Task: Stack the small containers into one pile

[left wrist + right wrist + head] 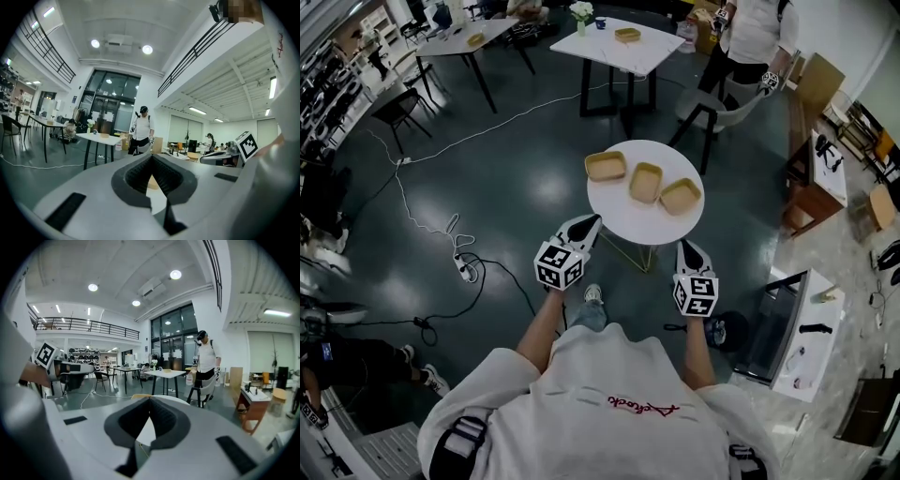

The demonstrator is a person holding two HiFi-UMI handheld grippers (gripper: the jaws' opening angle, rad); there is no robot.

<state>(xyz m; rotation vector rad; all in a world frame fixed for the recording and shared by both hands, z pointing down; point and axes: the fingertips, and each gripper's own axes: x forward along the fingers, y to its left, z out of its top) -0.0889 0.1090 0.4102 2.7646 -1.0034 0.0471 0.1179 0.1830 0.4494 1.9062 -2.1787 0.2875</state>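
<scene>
Three shallow tan containers lie side by side on a small round white table: left one, middle one, right one. None is stacked. My left gripper hovers at the table's near-left rim, shut and empty. My right gripper is at the near-right rim, its jaws also meeting at the tips with nothing held. In the left gripper view the shut gripper frames a bit of a tan container. In the right gripper view the shut gripper hides most of the table; a tan container edge peeks over it.
A person stands by a chair beyond the round table. A white rectangular table with another tan container stands at the back. Cables and a power strip lie on the dark floor at left. Desks line the right side.
</scene>
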